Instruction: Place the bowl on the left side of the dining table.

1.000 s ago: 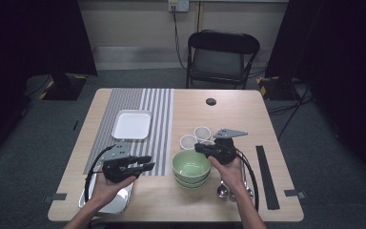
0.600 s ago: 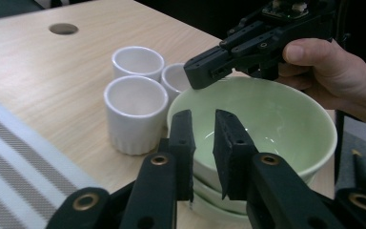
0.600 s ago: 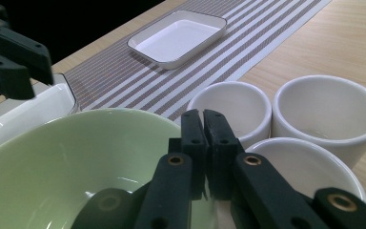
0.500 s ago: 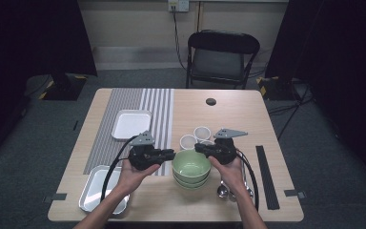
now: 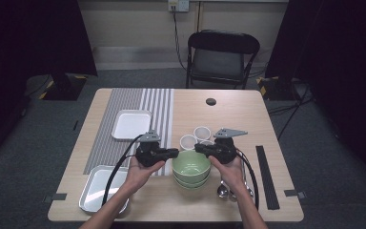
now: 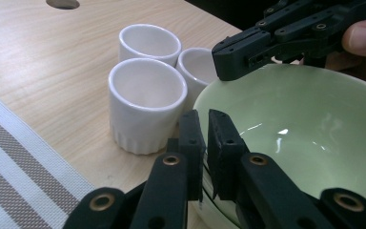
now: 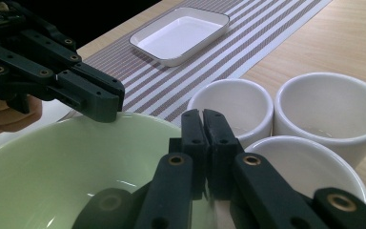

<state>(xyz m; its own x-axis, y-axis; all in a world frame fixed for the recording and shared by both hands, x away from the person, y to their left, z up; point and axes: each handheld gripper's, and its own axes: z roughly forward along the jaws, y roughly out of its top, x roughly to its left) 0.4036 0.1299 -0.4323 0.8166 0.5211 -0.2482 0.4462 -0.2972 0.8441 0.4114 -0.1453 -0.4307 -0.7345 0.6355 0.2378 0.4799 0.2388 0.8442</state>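
Observation:
Two green bowls point(image 5: 190, 166) sit stacked near the table's front middle. My left gripper point(image 5: 175, 152) is at the top bowl's left rim. Its jaws point(image 6: 206, 119) have just been closing and now pinch the rim of the green bowl point(image 6: 305, 124). My right gripper point(image 5: 198, 147) holds the opposite rim, its jaws point(image 7: 202, 117) shut on the green bowl point(image 7: 52, 167). Each gripper view shows the other gripper's tips on the far rim: the right gripper point(image 6: 228, 62), the left gripper point(image 7: 102, 102). Three white cups point(image 5: 188, 141) point(image 6: 145, 90) point(image 7: 231, 102) stand just behind the bowls.
A white tray point(image 5: 131, 124) lies on the striped runner point(image 5: 157, 107). A metal tray point(image 5: 97, 186) sits at the front left under my left forearm. Spoons point(image 5: 224, 191) lie right of the bowls, a black strip point(image 5: 267, 176) beyond them. A chair point(image 5: 221, 52) stands behind the table.
My left gripper has travelled right from above the metal tray to the bowl's left rim, and its jaws have closed on it. The right gripper has stayed on the right rim.

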